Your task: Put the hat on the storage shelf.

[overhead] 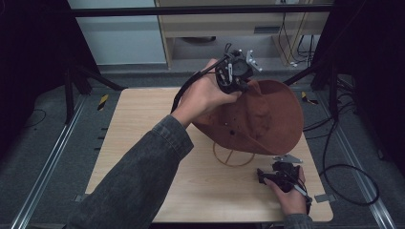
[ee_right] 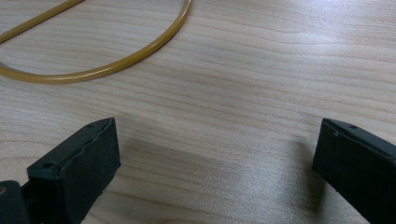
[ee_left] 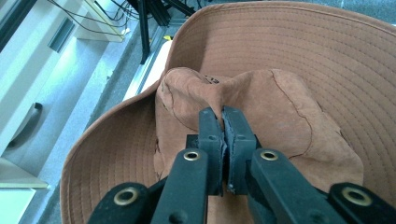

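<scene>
Up high: the left gripper (overhead: 234,71) is over the far side of the table (overhead: 143,143), held in a hand with a dark denim sleeve (overhead: 138,181).
Left gripper grip: its jaws are squeezed tight on a pinch of the brown hat (ee_left: 289,116), right at the soft top part.
Hat: it hangs in the air from that pinch, tipped, with its wide brim (overhead: 286,114) facing the right side.
Under the hat: a thin yellow ring (overhead: 234,157) lies flat on the wood.
Right gripper (overhead: 279,175): it rests low on the table near the front right corner, its jaws wide apart with nothing between them, just beside the ring.
</scene>
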Motion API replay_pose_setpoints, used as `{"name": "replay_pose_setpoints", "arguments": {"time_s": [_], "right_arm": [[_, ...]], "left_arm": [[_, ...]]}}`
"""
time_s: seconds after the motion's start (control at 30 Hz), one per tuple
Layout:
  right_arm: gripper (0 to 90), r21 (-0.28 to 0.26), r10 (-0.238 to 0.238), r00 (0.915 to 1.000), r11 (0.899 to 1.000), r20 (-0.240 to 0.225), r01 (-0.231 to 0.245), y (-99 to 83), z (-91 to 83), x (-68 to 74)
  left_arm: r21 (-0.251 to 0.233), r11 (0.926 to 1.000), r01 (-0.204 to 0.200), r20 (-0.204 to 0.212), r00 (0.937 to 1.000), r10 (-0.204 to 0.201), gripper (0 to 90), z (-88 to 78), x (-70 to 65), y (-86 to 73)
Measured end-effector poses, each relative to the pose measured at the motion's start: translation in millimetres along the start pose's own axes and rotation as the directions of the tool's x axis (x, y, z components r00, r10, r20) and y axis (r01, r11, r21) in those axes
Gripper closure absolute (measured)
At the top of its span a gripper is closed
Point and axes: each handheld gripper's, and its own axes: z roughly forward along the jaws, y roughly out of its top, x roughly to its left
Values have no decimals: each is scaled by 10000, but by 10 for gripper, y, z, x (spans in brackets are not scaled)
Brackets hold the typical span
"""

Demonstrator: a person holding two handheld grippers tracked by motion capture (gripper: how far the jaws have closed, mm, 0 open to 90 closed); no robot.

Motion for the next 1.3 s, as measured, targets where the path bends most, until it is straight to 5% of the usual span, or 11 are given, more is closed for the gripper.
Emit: {"name": "replay_pose_setpoints", "arguments": {"time_s": [0.67, 1.3], "right_arm": [[7, -3, -2, 10000, 10000, 6, 2, 0, 0, 0], [7, -2, -4, 10000, 10000, 7, 4, 0, 1, 0]], "left_arm": [[2, 9995, 308, 73, 9995, -308, 807, 89, 37, -80], [-736, 9939, 823, -112, 9965, -833, 505, -1, 16, -132]]}}
